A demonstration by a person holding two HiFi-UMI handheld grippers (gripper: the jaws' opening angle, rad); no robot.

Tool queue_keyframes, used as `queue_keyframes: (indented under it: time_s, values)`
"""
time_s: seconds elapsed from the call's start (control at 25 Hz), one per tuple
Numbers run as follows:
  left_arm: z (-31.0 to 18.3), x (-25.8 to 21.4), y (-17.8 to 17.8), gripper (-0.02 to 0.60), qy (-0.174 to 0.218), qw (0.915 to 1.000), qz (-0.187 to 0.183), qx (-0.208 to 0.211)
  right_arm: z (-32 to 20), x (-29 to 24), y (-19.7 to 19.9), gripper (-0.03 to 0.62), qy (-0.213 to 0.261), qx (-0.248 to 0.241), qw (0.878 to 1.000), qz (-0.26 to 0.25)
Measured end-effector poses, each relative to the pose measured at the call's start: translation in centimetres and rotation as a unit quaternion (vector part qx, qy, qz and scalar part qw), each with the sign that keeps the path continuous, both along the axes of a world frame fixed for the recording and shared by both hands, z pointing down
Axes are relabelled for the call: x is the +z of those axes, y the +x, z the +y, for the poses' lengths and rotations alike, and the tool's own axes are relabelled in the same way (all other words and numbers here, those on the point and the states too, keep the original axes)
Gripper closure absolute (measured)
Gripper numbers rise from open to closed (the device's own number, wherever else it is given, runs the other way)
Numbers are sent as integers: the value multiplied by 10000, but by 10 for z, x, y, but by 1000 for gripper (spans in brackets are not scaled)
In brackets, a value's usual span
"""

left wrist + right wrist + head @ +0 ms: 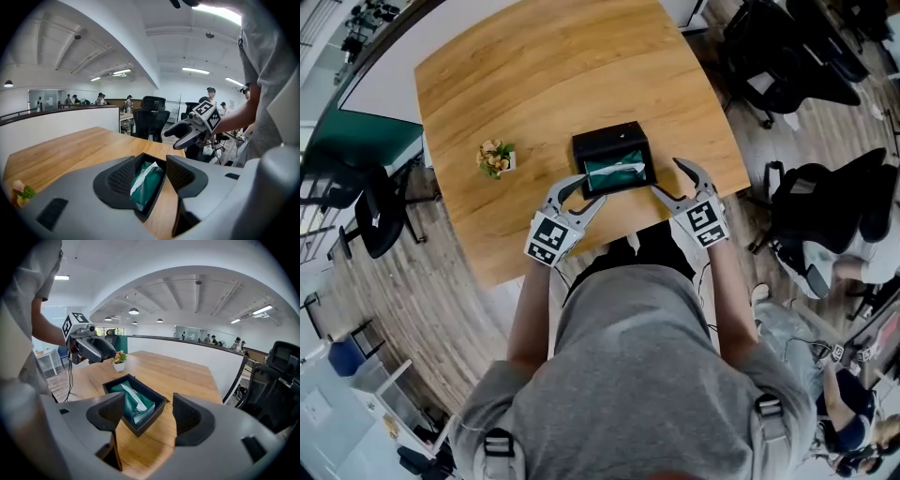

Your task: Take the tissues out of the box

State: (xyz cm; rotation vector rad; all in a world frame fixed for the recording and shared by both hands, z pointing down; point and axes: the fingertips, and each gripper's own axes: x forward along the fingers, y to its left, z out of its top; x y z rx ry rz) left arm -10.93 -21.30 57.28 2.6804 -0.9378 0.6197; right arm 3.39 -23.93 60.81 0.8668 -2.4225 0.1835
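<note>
A black open-topped box [591, 142] sits near the front edge of the wooden table [534, 84]. Inside it lies a green tissue pack [617, 172] with a white tissue sticking out of it. My left gripper [589, 190] is open just off the box's near left corner, and my right gripper [667, 178] is open off its near right corner. In the left gripper view the open gripper [152, 173] frames the tissue pack [146, 186] and box [150, 207]. Seen from the right gripper [145, 416], the box [140, 425] and pack [132, 405] lie ahead, apart from the jaws.
A small potted plant [496, 158] stands on the table left of the box. Black office chairs [787, 66] are off the table's right side, and another chair [380, 211] is at the left. The table's front edge runs just under both grippers.
</note>
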Motion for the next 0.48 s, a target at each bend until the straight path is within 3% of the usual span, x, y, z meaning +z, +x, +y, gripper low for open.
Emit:
queue_keyframes:
  time_s: [0.28,0.48]
  values:
    - [-26,19,25,360,-189,9998,-57,72,-19,23,17,269,-250,31,9997,-62]
    - [-38,40,31,360,-372,9985,-376,143,-31,34,21,269,-399,-2,9992,-69]
